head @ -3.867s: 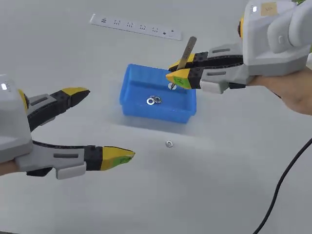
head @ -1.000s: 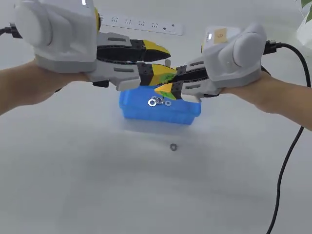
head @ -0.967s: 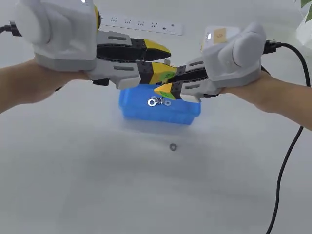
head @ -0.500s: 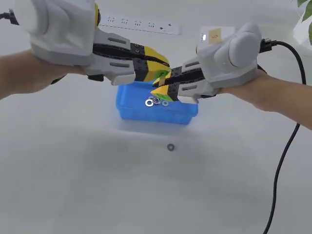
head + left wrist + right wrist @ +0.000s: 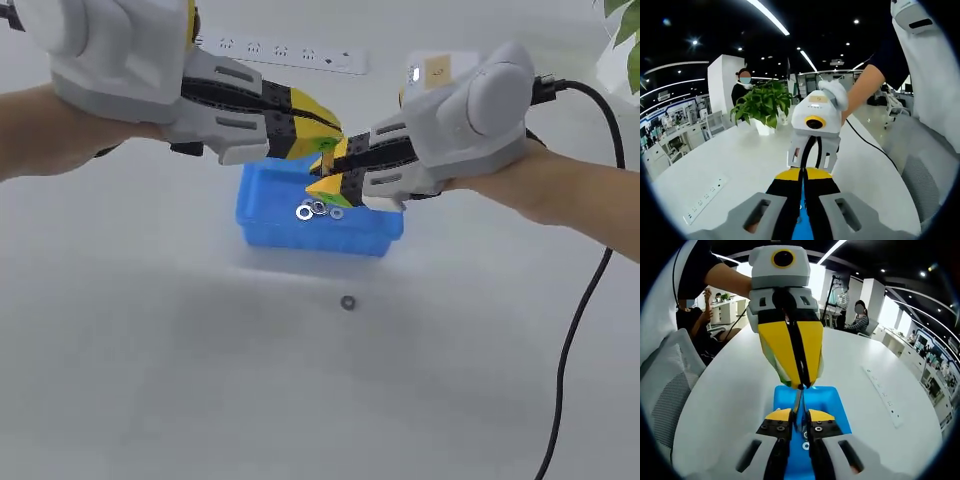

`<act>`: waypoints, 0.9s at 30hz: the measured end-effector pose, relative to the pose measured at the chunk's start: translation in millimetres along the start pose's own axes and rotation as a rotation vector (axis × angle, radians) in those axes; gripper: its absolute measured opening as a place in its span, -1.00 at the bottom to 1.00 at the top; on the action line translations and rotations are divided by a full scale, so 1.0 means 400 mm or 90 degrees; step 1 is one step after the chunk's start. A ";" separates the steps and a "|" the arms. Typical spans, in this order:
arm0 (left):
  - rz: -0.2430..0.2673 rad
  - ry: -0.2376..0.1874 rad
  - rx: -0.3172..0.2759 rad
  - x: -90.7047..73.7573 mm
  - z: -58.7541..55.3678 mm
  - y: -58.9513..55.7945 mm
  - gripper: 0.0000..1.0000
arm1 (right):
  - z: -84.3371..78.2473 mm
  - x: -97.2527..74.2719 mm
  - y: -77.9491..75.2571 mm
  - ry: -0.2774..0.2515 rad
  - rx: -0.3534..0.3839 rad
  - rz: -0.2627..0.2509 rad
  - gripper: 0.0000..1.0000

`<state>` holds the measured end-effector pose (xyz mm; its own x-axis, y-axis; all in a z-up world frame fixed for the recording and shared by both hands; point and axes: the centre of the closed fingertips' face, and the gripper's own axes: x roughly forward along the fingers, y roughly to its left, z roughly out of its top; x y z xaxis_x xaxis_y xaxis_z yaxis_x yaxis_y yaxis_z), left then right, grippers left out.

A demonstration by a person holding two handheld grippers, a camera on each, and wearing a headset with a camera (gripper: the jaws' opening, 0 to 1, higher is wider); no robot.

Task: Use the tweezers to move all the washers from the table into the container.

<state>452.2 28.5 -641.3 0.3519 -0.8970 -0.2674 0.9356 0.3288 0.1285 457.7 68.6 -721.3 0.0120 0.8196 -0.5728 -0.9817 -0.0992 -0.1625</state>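
The thin metal tweezers (image 5: pixel 798 399) stand between the two grippers above the blue container (image 5: pixel 320 240). My right gripper (image 5: pixel 318 185) (image 5: pixel 799 415) is shut on their lower part. My left gripper (image 5: pixel 330 148) (image 5: pixel 802 172) comes in from the left, its yellow tips (image 5: pixel 801 382) shut on their upper end. Several washers (image 5: pixel 318 210) (image 5: pixel 805 440) lie in the container (image 5: pixel 827 400). One washer (image 5: pixel 347 302) lies on the white table in front of the container.
A white power strip (image 5: pixel 280 52) (image 5: pixel 882 390) lies at the back of the table. A black cable (image 5: pixel 580 300) trails from the right gripper down the right side. A potted plant (image 5: pixel 762 105) stands at the far right corner. People sit or stand at other desks.
The left gripper came up from low on the left, met the right gripper over the container, and shut its jaws on the tweezers' upper end. A third washer now lies in the container.
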 end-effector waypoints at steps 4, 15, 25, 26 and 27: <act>0.007 -0.002 0.008 0.000 0.009 0.008 -0.92 | 0.005 -0.007 -0.008 -0.003 0.011 -0.011 -0.74; 0.016 -0.013 0.038 -0.018 0.059 0.013 -0.92 | 0.011 -0.084 -0.011 -0.021 0.020 -0.077 -0.49; 0.004 -0.022 0.035 -0.017 0.061 -0.066 -0.92 | -0.044 -0.195 0.088 -0.047 0.098 -0.125 -0.20; -0.001 -0.029 0.029 -0.014 0.060 -0.080 -0.92 | -0.054 -0.200 0.099 -0.044 0.101 -0.126 -0.17; -0.002 -0.032 0.022 -0.012 0.058 -0.087 -0.92 | -0.063 -0.206 0.111 -0.039 0.106 -0.124 -0.15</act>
<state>417.3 14.4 -622.5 0.3457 -0.9122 -0.2199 0.9352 0.3158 0.1604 417.9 -17.6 -701.7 0.1970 0.8472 -0.4934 -0.9799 0.1539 -0.1270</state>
